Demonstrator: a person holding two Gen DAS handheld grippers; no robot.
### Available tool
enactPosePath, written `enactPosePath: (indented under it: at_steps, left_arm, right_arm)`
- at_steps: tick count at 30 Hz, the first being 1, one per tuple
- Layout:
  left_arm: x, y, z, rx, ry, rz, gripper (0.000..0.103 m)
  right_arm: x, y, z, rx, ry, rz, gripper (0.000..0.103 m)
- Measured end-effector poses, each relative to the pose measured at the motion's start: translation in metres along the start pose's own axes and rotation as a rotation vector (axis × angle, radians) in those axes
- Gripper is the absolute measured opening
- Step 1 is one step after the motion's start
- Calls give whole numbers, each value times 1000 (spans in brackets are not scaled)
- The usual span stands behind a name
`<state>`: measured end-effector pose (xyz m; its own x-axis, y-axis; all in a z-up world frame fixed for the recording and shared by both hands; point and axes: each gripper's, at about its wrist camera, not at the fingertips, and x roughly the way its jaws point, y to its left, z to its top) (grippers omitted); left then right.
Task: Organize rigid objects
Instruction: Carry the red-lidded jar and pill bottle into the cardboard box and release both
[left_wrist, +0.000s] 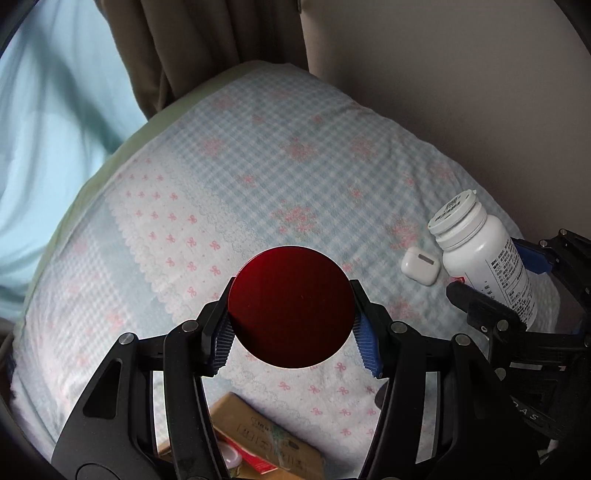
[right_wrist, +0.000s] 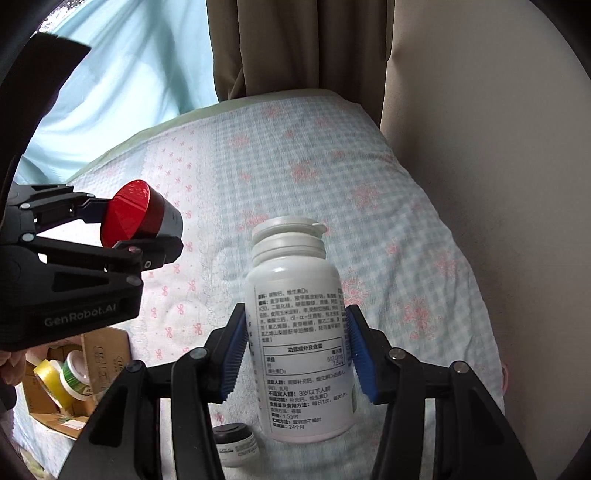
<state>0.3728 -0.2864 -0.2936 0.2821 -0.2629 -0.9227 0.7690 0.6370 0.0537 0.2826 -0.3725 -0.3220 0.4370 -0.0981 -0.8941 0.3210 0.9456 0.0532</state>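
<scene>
You are gripping the red jar (left_wrist: 290, 308) in the left gripper (left_wrist: 291, 325) and the bottle (right_wrist: 301, 332) in the right gripper (right_wrist: 295, 347); keep both clenched, aiming for the box (right_wrist: 99, 354) at lower left.

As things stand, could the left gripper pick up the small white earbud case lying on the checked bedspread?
Probably not yet. The left gripper has its jaws shut on a round red-lidded jar, so they are occupied. The small white earbud case lies unobstructed on the checked bedspread; the jar would need setting down first.
</scene>
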Motion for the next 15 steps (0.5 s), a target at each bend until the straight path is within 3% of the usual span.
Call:
enactPosePath:
  at_steps: [7,15]
  left_arm:
    - [-112,23,-39,-87,-98,45,52]
    - [-194,87,-137,-264,-120,112,52]
  right_arm:
    - [-104,33,16,-52,-55,27,48]
    - [-168,109,9,-142,-110,102,48]
